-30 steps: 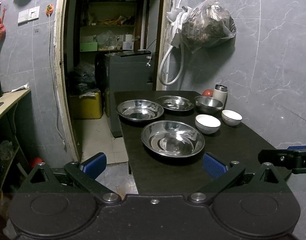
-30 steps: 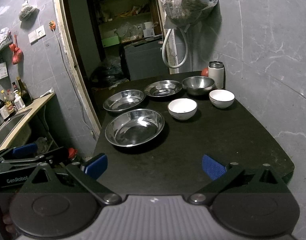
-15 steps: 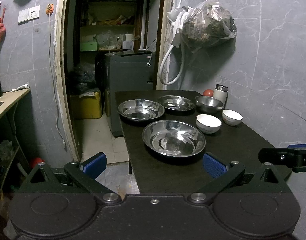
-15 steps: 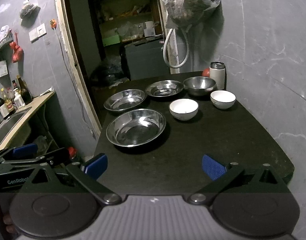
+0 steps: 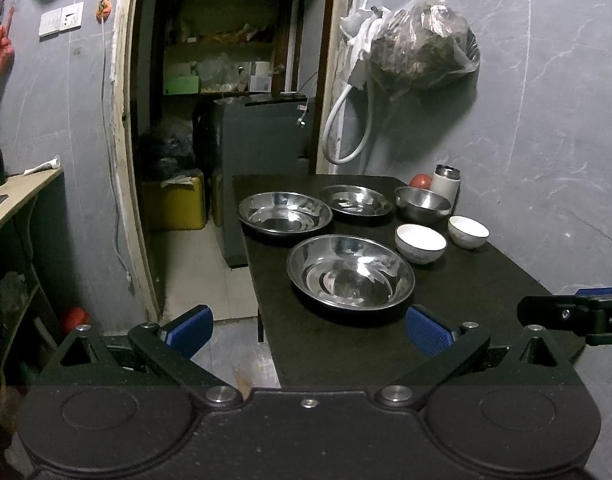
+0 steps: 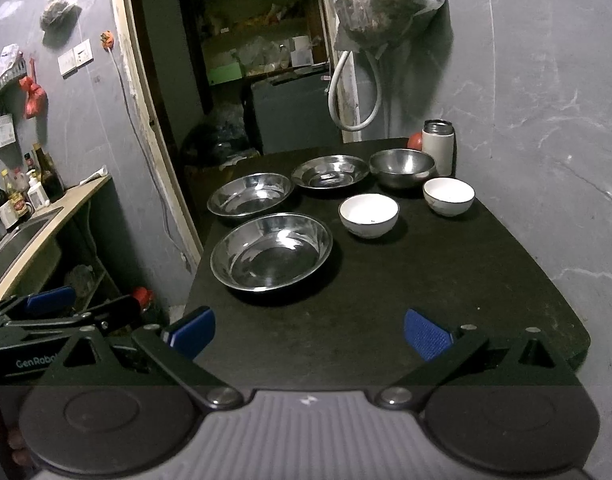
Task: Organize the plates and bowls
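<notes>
Six dishes sit untouched on the table (image 6: 446, 280); sorting has not begun. Both claws, left claw (image 5: 308, 326) and right claw (image 6: 309, 330), hang spread apart and empty. Next, one likely must reach the nearest steel plate (image 6: 271, 256).

- Both views are dim and bluish, with visible grain in the dark areas.
- The light seems to come from above and in front: the hanging clear plastic bag (image 5: 422, 40) throws a shadow down onto the grey marbled wall (image 5: 546, 120).
- White glare streaks sit inside the nearest shallow round steel plate (image 5: 350, 272).
- The black tabletop (image 6: 386, 280) shows almost no detail.
- Fisheye distortion bends the pale door frame (image 6: 146, 120), and the corners are black.
</notes>
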